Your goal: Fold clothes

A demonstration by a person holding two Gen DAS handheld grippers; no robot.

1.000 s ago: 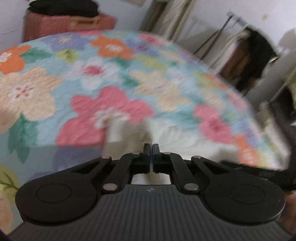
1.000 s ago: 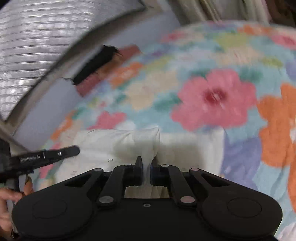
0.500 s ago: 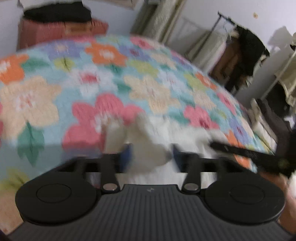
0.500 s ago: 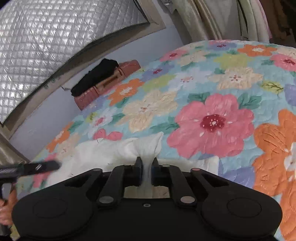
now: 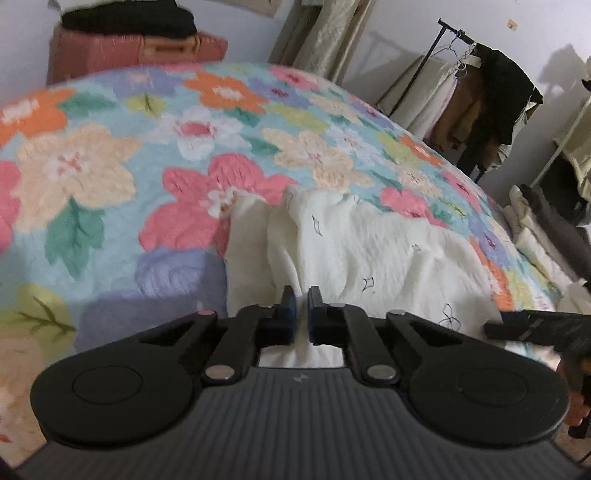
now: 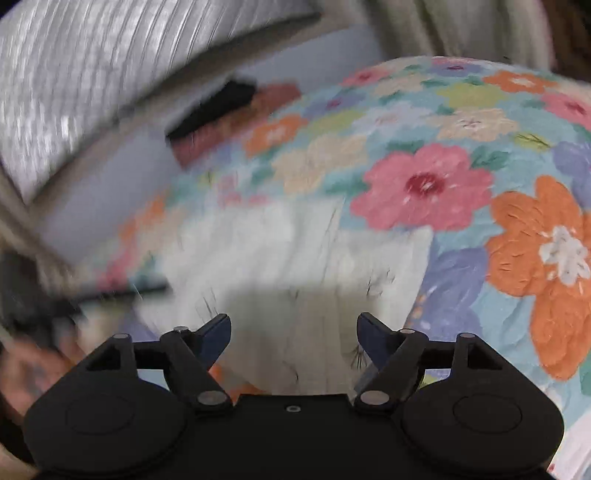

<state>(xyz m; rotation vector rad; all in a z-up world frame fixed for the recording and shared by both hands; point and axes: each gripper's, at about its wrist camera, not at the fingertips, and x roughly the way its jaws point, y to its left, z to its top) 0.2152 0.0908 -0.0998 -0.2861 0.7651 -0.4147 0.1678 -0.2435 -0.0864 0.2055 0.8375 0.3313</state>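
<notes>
Nearest in the left wrist view, the left gripper [image 5: 301, 306] has its jaws closed on a pinch of the cream cloth [image 5: 388, 254], a narrow ridge of fabric rising between the blue pads [image 5: 290, 306]. From that pinch the cloth spreads away and to the right over the bed [image 5: 92, 177], rumpled, with small dark line drawings scattered on it; a folded-over flap lies on its far left edge against a pink flower of the quilt. At the right edge of this view the right gripper's dark finger [image 5: 532, 325] reaches in just beside the cloth's near right corner, with part of a hand [image 5: 576, 398] behind it. In the right wrist view, which is blurred, the right gripper [image 6: 293, 332] has its jaws opening, standing wide apart with the cloth [image 6: 295, 258] lying below and beyond them and no fabric pressed by the pads [image 6: 369, 332]. The cloth here lies flat on the floral quilt, its right edge beside a purple flower. At the left of this view the left gripper shows only as a dark smear with a hand [image 6: 33, 362] under it. Farther off, beyond the bed, a red box [image 5: 136, 51] with a black bundle [image 5: 129, 20] on top stands against the wall, and to the far right a clothes rack [image 5: 480, 96] holds dark and pale garments.
</notes>
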